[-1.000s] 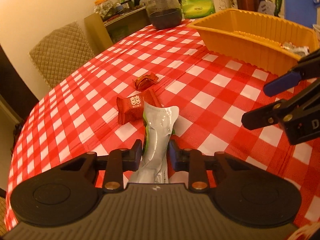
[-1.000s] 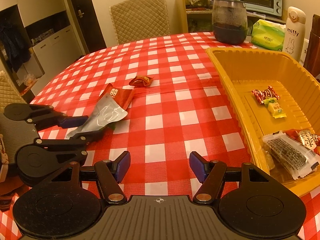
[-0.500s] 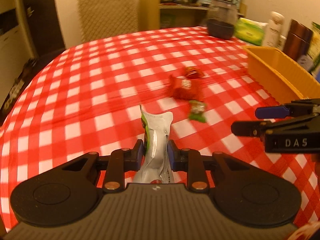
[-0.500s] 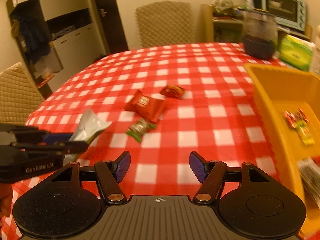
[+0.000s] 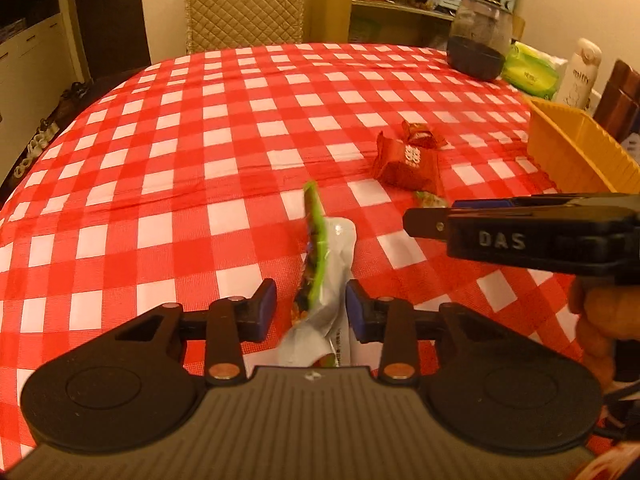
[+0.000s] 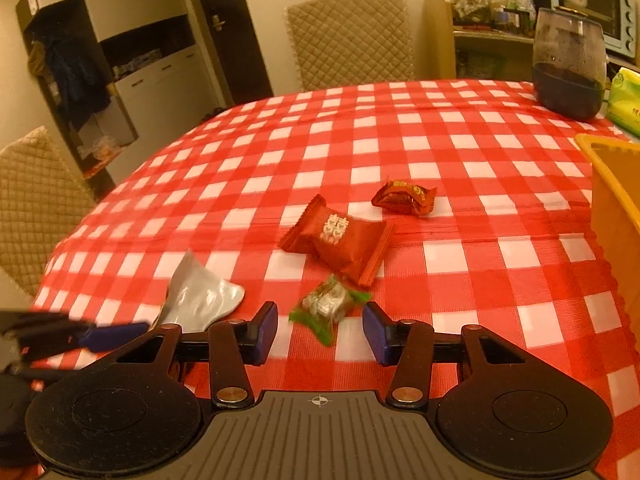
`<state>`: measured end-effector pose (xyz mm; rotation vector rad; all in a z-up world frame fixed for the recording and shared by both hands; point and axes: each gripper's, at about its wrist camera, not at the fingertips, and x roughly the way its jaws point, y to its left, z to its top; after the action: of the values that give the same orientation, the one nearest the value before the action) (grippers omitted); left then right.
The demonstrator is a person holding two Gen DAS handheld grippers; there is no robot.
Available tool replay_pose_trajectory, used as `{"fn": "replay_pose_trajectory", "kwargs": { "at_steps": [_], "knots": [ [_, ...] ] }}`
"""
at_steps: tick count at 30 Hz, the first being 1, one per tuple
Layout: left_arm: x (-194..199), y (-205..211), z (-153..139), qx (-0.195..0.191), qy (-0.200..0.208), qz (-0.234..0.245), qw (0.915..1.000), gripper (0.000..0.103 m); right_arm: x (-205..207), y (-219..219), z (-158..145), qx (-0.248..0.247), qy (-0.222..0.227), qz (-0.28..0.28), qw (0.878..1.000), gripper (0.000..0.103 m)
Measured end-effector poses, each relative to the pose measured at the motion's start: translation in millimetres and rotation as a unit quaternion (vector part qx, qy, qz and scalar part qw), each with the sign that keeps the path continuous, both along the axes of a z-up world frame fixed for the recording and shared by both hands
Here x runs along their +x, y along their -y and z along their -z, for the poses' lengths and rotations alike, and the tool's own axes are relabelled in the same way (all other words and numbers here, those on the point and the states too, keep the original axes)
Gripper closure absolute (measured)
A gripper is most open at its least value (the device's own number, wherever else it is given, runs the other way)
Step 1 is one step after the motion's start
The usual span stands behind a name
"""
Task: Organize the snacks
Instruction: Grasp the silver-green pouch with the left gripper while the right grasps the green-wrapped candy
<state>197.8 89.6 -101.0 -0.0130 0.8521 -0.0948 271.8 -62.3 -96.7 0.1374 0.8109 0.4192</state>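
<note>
In the left wrist view my left gripper (image 5: 311,310) has a silver and green snack packet (image 5: 326,276) standing on edge between its jaws. The jaws are opening, and the left pad stands clear of the packet. In the right wrist view my right gripper (image 6: 321,334) hovers low over the checked cloth, its jaws closing either side of a small green wrapped candy (image 6: 326,308) without touching it. Just beyond lie a red packet with white characters (image 6: 340,236) and a small red-orange candy (image 6: 404,198). The yellow tray (image 6: 612,200) stands at the right.
A dark glass jar (image 6: 568,72), a green tissue pack (image 5: 528,68) and a white bottle (image 5: 580,72) stand at the table's far right. A quilted chair (image 6: 348,36) is behind the table, another chair (image 6: 36,208) at its left edge. My right gripper (image 5: 440,216) sits close beside the left.
The left jaws have widened off the packet, which has turned edge-on to show its green face. The right gripper has come left and down over the green candy, and its jaws have narrowed.
</note>
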Motion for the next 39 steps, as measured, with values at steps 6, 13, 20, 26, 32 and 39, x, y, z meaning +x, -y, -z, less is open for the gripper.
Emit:
{"fn": "replay_pose_trajectory", "kwargs": {
  "at_steps": [6, 13, 20, 26, 32, 39],
  "knots": [
    [-1, 4, -5, 0.022, 0.017, 0.009, 0.9996, 0.069, 3, -15, 2, -0.049, 0.021, 0.004, 0.999, 0.064],
    [0, 12, -5, 0.043, 0.026, 0.028, 0.9984, 0.069, -8, -14, 6, -0.091, 0.036, -0.016, 0.995, 0.082],
    [1, 21, -2, 0.064, 0.022, 0.045, 0.9967, 0.069, -25, 1, 4, -0.086, 0.026, -0.007, 0.996, 0.082],
    [0, 26, 1, 0.094, 0.024, 0.057, 0.9937, 0.069, -38, 12, 0, -0.075, 0.017, 0.007, 0.997, 0.082],
    [2, 21, 3, 0.067, 0.009, 0.046, 0.9967, 0.078, -44, 15, -1, -0.067, 0.013, 0.008, 0.998, 0.082],
    [-5, 17, -3, 0.028, -0.005, 0.025, 0.9993, 0.079, -55, 16, -4, -0.067, 0.008, 0.004, 0.998, 0.082]
  ]
}}
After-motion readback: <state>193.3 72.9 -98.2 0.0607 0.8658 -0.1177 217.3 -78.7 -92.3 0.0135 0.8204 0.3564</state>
